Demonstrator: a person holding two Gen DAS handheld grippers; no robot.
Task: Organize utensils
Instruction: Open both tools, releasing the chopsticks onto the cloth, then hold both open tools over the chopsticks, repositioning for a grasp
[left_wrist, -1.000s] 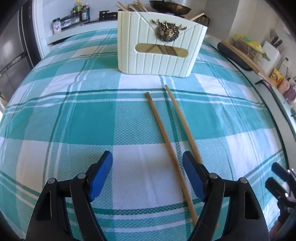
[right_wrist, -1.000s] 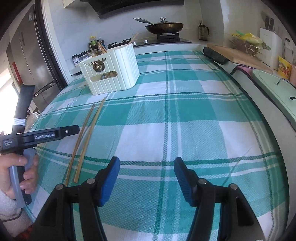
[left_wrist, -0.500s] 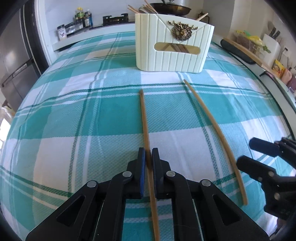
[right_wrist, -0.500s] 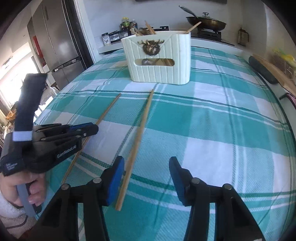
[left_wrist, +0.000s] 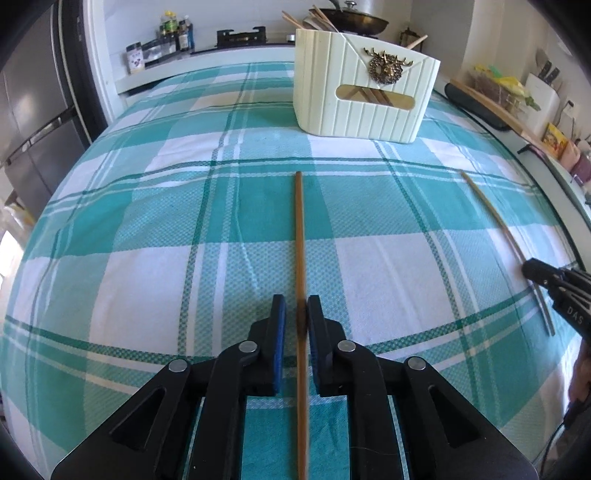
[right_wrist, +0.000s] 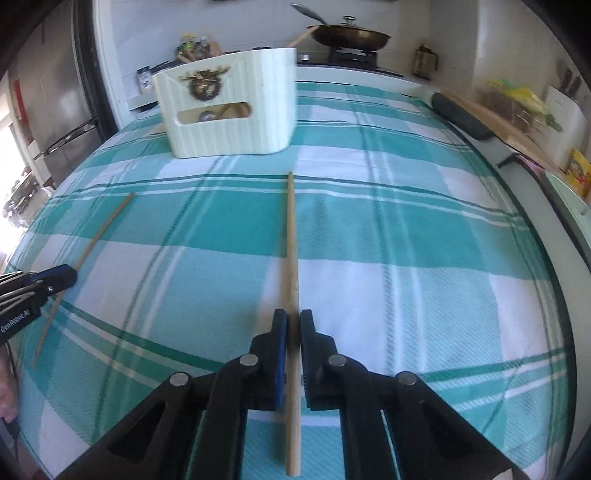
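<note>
Plaid tablecloth (left_wrist: 184, 258), 2 gripped chopsticks (left_wrist: 299, 236)

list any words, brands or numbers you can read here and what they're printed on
"GenRobot.AI": white lettering on the black body of the left tongs, seen at the left edge of the right wrist view.
"DAS": partial white letters on the right tongs, cut off at the left wrist view's edge.
Spice jar label, bottles, yellow packet: too small or blurred to read.

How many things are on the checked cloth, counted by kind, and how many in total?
Chopsticks lying on the cloth: 2 (left one, right one)
Cream utensil holder: 1
Total: 3
</note>
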